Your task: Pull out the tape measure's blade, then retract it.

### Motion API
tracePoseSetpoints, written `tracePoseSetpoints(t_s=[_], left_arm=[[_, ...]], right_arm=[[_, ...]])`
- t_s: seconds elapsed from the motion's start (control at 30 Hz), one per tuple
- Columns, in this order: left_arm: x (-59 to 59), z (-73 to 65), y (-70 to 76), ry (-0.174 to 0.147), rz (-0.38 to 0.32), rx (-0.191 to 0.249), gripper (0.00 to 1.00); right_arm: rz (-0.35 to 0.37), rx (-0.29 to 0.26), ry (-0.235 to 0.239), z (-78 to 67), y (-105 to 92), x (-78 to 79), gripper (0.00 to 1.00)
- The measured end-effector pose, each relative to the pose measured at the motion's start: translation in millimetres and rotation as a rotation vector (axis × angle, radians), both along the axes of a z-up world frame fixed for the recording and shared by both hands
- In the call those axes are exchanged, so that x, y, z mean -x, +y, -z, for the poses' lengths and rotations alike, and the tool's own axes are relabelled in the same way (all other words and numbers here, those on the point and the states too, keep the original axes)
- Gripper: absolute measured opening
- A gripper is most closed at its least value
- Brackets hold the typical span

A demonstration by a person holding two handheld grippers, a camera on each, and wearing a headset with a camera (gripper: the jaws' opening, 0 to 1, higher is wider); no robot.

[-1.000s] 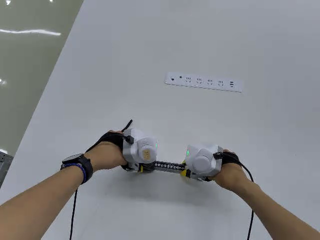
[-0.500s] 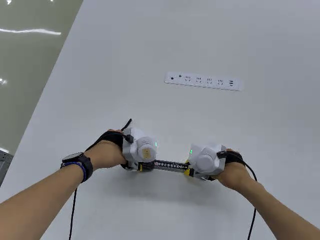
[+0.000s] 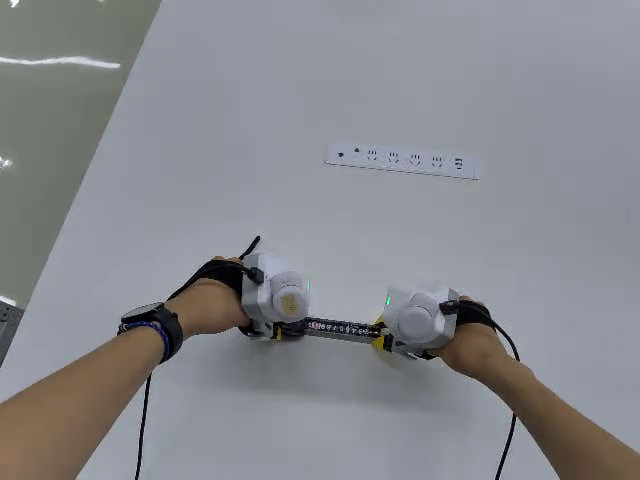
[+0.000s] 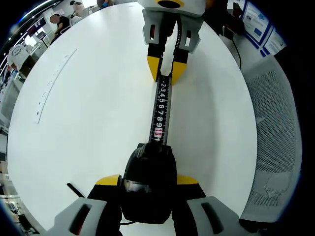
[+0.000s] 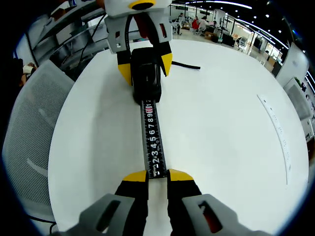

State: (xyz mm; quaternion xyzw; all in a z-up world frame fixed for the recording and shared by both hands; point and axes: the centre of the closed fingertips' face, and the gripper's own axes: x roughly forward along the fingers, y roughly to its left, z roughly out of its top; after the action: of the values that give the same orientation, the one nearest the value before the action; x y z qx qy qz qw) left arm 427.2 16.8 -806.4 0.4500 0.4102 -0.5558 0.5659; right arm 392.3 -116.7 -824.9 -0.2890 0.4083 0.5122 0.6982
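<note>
Right around the black plastic tape measure case (image 4: 147, 169) is where it's all happening. The left gripper (image 4: 147, 180) has its yellow-tipped jaws closed in on the case's two sides, so it's got a proper hold on the body, which sits low over the plain white table (image 3: 300, 110). Out of the case's mouth comes the black blade with white numbers (image 5: 151, 132). It's out a short way and runs straight and flat just above the tabletop, with the red 10 mark sitting right at the mouth. At the blade's end away from the case, the right gripper (image 5: 157, 175) faces the case head-on, jaws squeezed narrow and pinching the blade tip between them. A thin black cable (image 5: 184, 65) lies on the table just beside the case. Well beyond the case, further up the table, a long white power strip (image 3: 402, 160) lies flat.
</note>
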Motion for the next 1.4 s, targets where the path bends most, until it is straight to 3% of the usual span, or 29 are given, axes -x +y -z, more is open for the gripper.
tracePoseSetpoints(t_s=[1.4], left_arm=[[-0.3, 0.0, -0.2, 0.001, -0.004, -0.011, 0.36]], right_arm=[[0.026, 0.019, -0.006, -1.1, -34.6, 5.4, 0.12]])
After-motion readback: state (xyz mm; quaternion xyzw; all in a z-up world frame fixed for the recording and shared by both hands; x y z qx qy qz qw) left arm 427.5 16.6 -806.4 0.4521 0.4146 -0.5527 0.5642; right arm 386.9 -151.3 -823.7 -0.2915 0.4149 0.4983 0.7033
